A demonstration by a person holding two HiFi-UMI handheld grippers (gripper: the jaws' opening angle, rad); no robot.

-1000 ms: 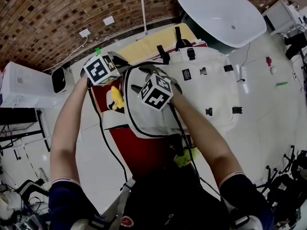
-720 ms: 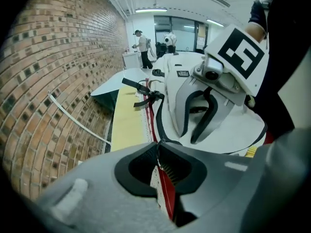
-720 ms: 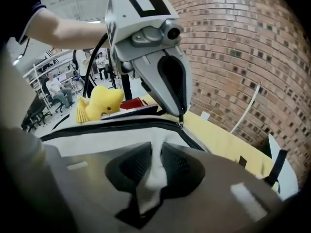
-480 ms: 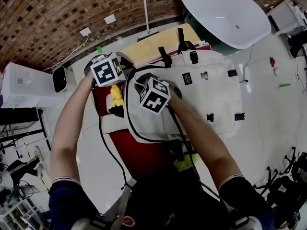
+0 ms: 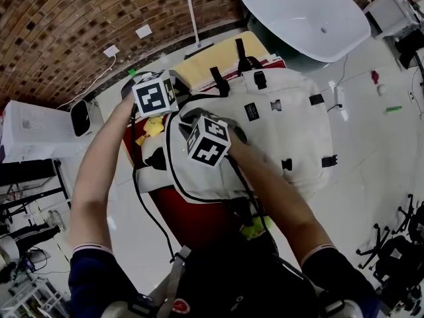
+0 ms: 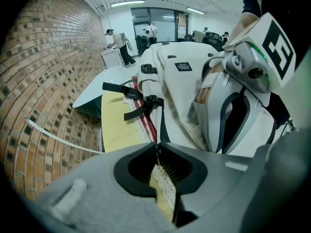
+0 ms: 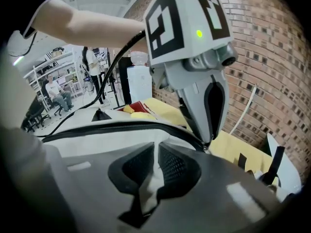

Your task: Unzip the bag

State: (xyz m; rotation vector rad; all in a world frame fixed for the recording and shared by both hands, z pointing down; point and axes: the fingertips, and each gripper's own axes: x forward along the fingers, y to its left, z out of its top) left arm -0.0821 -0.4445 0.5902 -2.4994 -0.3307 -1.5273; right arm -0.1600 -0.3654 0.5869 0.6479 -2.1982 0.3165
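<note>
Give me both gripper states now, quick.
Left gripper: closed, apparently on the zipper pull.
Right gripper: closed, pinching a fold of the bag.

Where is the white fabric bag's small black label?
Head view: the small black label lies on the white bag's upper middle, just below a black buckle.

Left forearm (image 5: 99, 171) and right forearm (image 5: 271, 184) reach forward, bare, the grippers nearly tip to tip. Left gripper (image 6: 156, 152) nips a zipper pull (image 6: 156, 148) at its fingertips; right gripper (image 7: 156, 152) pinches a white fabric fold (image 7: 154, 178).
</note>
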